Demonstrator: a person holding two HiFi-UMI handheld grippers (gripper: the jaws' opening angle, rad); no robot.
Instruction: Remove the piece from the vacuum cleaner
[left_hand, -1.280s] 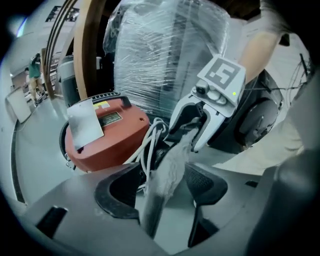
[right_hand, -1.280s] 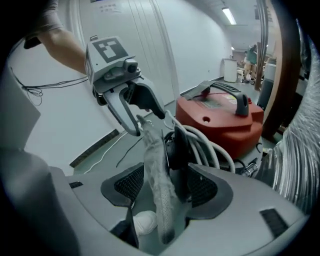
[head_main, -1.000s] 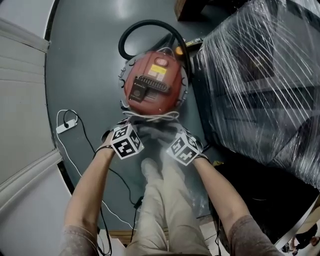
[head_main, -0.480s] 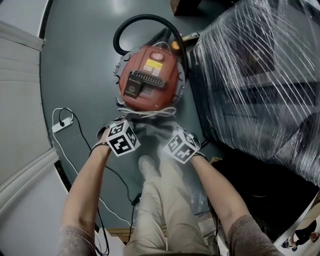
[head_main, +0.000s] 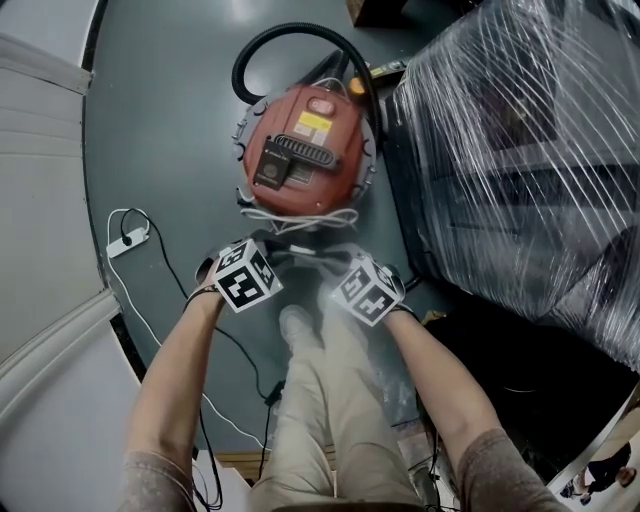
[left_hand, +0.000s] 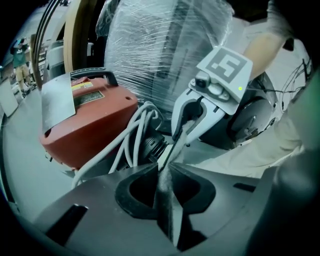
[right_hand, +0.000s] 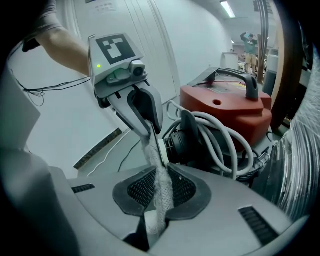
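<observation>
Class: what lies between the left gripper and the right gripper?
A pale fibrous strip spans from left gripper to right gripper; both pairs of jaws have just been closing onto its ends. Both gripper views show it.

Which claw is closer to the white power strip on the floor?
Left. The left claw is right of the power strip, the right claw farther right. Both just closed on a fabric band.

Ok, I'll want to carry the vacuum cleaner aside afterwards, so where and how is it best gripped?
Probably the black carry handle on top of the red vacuum cleaner, coming from above with the jaws across the bar. It arches up, leaving a gap underneath for one jaw.
</observation>
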